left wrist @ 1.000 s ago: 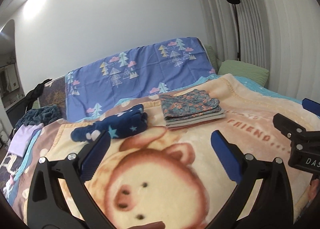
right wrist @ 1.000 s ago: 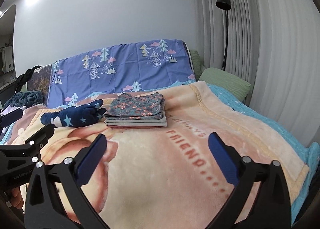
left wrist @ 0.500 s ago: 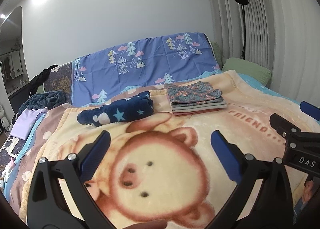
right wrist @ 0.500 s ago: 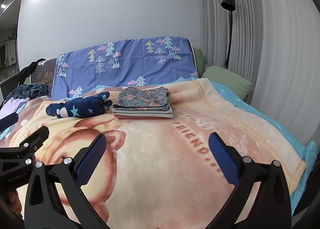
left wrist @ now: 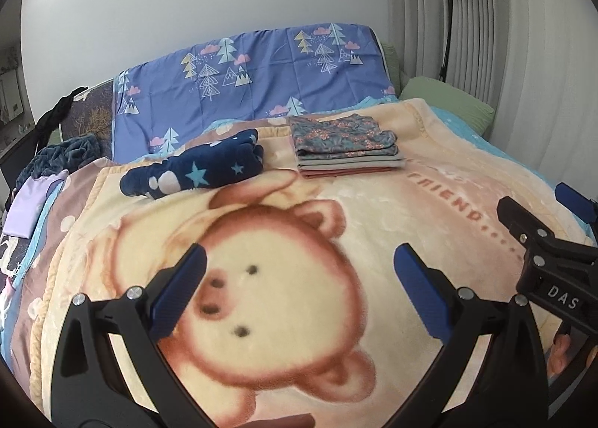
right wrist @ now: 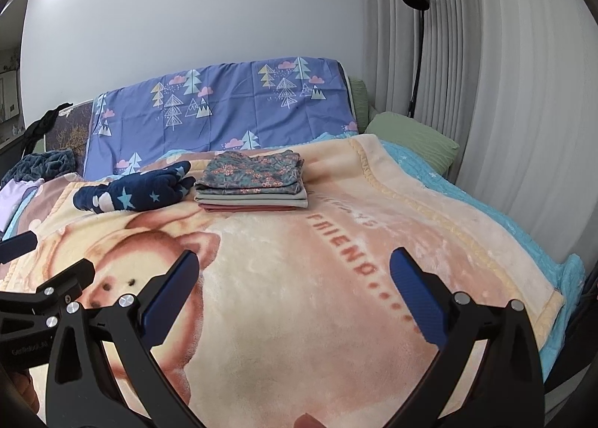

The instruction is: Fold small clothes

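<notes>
A stack of folded clothes with a floral piece on top lies at the far side of the bear blanket; it also shows in the right wrist view. A navy star-print garment lies bunched to its left, also seen in the right wrist view. My left gripper is open and empty above the bear's face. My right gripper is open and empty above the blanket's "FRIEND" lettering, and shows at the right edge of the left wrist view.
A purple tree-print sheet covers the headboard. A green pillow and black floor lamp stand by the curtain at right. Dark and lilac clothes lie at the bed's left edge.
Both grippers have tilted and shifted slightly over the blanket, staying open and empty. The clothes have not moved.
</notes>
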Tool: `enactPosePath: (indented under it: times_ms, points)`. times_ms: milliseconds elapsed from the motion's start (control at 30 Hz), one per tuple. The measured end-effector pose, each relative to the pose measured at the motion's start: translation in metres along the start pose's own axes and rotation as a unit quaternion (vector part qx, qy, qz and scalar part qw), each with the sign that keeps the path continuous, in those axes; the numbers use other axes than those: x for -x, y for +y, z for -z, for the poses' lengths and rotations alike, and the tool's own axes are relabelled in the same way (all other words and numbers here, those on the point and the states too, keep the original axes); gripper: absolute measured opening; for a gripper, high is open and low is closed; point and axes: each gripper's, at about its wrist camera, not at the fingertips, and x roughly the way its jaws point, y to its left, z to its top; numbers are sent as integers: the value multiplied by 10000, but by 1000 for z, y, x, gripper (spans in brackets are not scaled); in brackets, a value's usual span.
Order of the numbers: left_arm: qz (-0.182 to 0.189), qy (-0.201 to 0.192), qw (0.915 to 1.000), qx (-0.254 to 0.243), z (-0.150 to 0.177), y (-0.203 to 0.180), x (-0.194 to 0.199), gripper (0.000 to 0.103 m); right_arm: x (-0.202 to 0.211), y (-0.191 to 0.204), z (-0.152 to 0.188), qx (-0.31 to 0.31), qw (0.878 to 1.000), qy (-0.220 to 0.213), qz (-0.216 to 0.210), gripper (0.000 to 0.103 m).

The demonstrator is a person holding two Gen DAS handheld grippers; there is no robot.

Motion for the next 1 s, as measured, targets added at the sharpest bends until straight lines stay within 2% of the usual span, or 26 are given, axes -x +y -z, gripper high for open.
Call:
enactPosePath:
  times_ms: [500,1000]
  points:
    - [-3,210,9998,-57,-4,-8,-25,101,-21,-5,-2,-72,9999,123,30,102]
    - [-27,85,10000,-4,-11,-4,-31,101,-37,-8,-6,-138,9997,139,125,102]
